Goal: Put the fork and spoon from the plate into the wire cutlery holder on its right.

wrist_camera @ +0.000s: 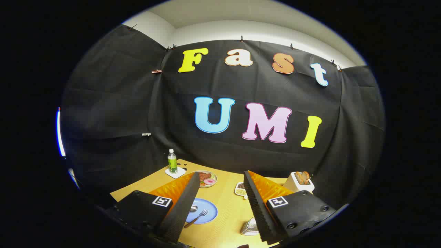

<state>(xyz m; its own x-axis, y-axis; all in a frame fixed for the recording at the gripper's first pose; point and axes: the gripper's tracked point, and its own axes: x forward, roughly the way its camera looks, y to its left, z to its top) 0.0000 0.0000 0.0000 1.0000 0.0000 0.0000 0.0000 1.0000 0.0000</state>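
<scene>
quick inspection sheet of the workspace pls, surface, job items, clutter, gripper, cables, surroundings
surface: wooden table, things spread across it
job's things: fork and spoon lie on the blue plate, between the fingers; wire cutlery holder stands right of the plate, partly behind the right finger
clutter: green bottle on a coaster; plate of food; small dish; white toaster with bread
grippers: gripper above the table, fingers wide apart, holding nothing
cables: nothing seen
surroundings: black cloth wall behind the table, white wall above it
</scene>
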